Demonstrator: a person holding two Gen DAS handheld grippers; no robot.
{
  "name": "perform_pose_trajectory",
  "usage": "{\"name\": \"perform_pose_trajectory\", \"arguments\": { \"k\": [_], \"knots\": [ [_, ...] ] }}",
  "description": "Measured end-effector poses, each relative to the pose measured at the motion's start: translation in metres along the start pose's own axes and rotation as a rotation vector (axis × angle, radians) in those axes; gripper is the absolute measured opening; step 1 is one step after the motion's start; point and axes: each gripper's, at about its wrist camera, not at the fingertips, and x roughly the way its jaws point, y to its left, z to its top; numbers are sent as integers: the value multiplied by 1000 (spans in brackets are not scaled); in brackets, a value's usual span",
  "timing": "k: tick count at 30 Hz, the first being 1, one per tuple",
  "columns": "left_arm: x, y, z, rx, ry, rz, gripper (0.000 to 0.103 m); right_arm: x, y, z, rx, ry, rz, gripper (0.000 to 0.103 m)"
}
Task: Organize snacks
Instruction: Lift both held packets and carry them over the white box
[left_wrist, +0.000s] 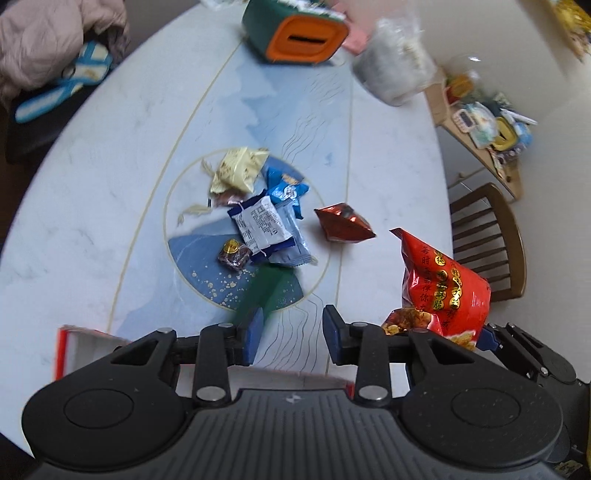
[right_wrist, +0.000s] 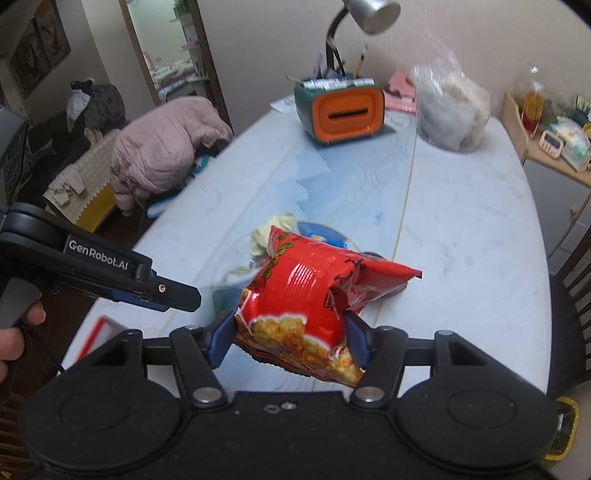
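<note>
Closest to our right wrist camera, the right hand-held gripper (right_wrist: 290, 341) is clamped on the red snack bag (right_wrist: 314, 295), its blue pads (right_wrist: 221, 341) pinching the lower, printed end while the rest of the bag juts forward, clear of the table (right_wrist: 461, 229). We judge the bag light and air-filled, its foil slick and crinkly, and the crisps inside easy to crush; a hold on the flat sealed edge would spare the contents better than a squeeze across the belly, where the jaws now dent it.

Our left hand-held gripper (left_wrist: 290, 339) hangs over the table with its jaws apart and nothing between them. A red-rimmed box (left_wrist: 64, 350) shows beneath it at the near edge, likely where the snacks go, though we cannot be sure.

Out on the table's round blue motif lies the loose pile: a yellow packet (left_wrist: 236, 170), blue and white sachets (left_wrist: 267, 225), a small dark wrapped sweet (left_wrist: 233, 254), and a little red foil pack (left_wrist: 343, 221) set apart to the right. These look light, soft and slippery; we would take each by a crimped end, one at a time.
</note>
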Motion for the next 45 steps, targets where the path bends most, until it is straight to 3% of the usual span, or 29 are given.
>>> {"name": "perform_pose_trajectory", "arguments": {
  "k": [2, 8, 13, 18, 22, 32, 41, 45],
  "knots": [
    [-13, -2, -6, 27, -7, 7, 29, -12, 8, -2, -6, -19, -7, 61],
    [-42, 0, -24, 84, -30, 10, 29, -47, 24, -13, -4, -57, -15, 61],
    [-28, -1, -27, 122, 25, 26, 29, -61, 26, -23, 5, -75, -36, 61],
    [13, -5, -21, 105, 76, 55, 32, -58, 11, -28, 31, -75, -24, 61],
    [57, -1, -12, 60, 120, 90, 57, -43, -9, -31, 51, -54, -14, 61],
    [166, -8, 2, 51, 226, 252, 57, 13, -56, -28, 69, 21, 35, 61],
    [198, -16, -5, 76, 227, 338, 55, 40, -74, -25, 63, 72, 75, 61],
    [203, -15, -8, 80, 216, 367, 44, 45, -76, -23, 54, 81, 84, 61]
  ]
}}
